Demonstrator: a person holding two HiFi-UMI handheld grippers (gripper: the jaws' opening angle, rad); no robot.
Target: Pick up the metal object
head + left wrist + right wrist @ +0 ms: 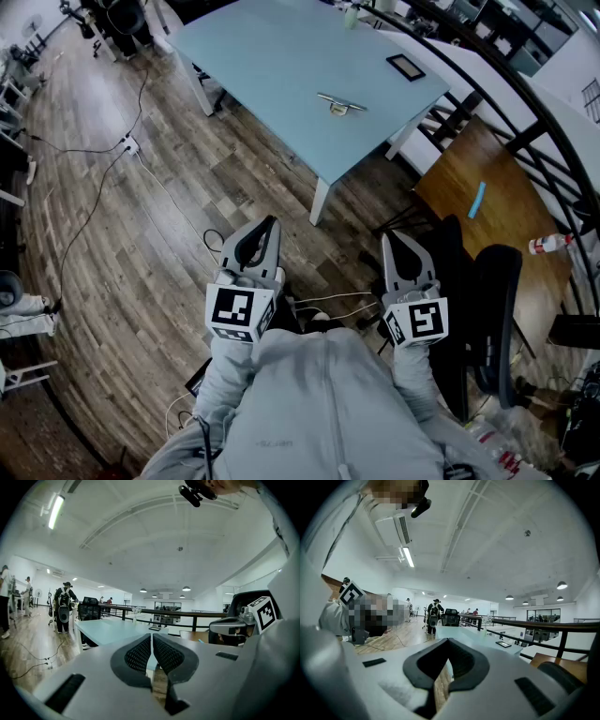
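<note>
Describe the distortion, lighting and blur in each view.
Head view: strong fisheye bends the floorboards and black railing; light is even, the metal object on the blue table small but clear. Left gripper view: dark round vignette, a ceiling strip light glares. Right gripper view: same vignette, the near hand-held gripper looks soft.

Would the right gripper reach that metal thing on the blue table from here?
Probably not yet: the metal object lies on the table, far ahead of the right gripper, with floor between. Nothing blocks the way.
</note>
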